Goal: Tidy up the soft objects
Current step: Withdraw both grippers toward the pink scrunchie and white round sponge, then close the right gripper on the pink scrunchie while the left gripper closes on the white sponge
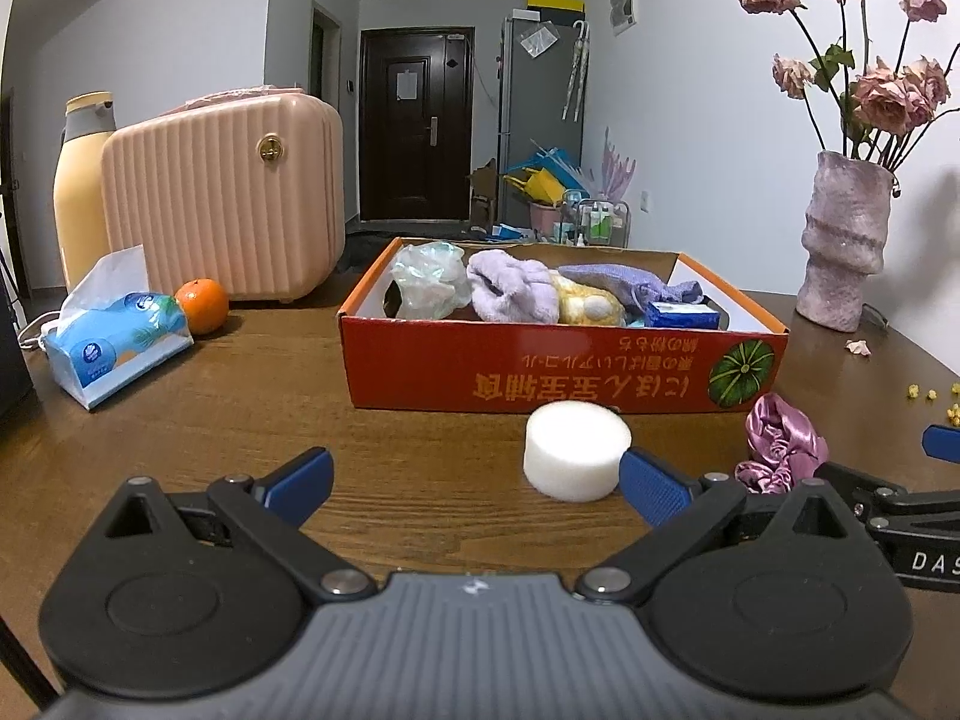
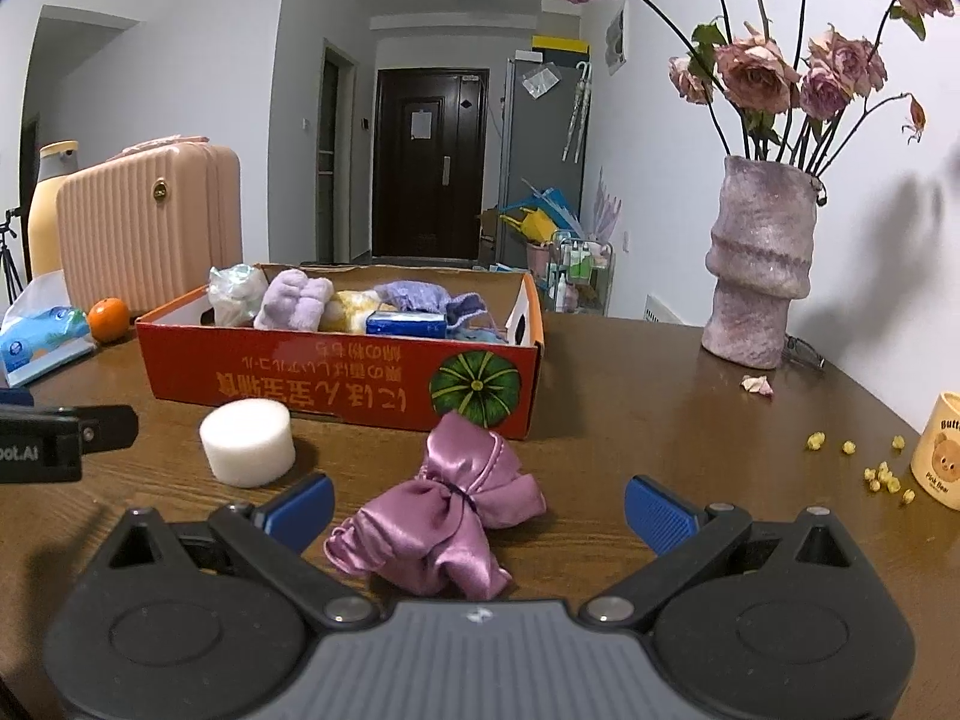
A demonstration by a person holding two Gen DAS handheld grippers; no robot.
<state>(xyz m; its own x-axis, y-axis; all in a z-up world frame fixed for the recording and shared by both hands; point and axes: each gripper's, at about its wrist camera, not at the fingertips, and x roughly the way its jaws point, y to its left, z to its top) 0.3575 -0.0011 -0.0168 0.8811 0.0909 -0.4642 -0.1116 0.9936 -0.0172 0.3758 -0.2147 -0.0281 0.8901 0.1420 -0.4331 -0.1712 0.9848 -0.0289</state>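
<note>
Table [image 1: 420, 468] first, since it's the biggest thing going: dark wood grain, and everything else sits on it. Next down in size is the pink ribbed suitcase [image 1: 222, 198] at the back left with a tall yellow bottle [image 1: 78, 192] behind it, and over on the right a lumpy purple vase [image 2: 759, 264] full of dried roses [image 2: 774, 66]. Your red cardboard box [image 1: 558, 366] sits mid-table, open on top, already holding a crinkly plastic bag [image 1: 429, 279], a lilac fluffy cloth [image 1: 510, 291], something yellow and plush [image 1: 585, 300], a purple knit piece [image 1: 618, 282] and a small blue pack [image 1: 684, 315]. Left of the box you've got a blue tissue pack [image 1: 114, 342] with an orange [image 1: 202, 305] just beside it. Your left gripper [image 1: 474, 483] has its blue pads spread wide, nothing held; the white foam cylinder [image 1: 576, 450] stands just in front of the box, with the right-hand pad [image 1: 651, 489] seemingly brushing its side, can't tell for sure. Your right gripper [image 2: 480, 504] is also wide open and empty, and the pink satin scrunchie [image 2: 444, 504] lies crumpled on the table between its fingers, neither pad touching it, just in front of the box's pumpkin picture. Smallest bits: a bear-print cup [image 2: 939, 450] at the far right edge, yellow crumbs [image 2: 882, 474] scattered near it, and one fallen petal [image 2: 757, 384] by the vase.
</note>
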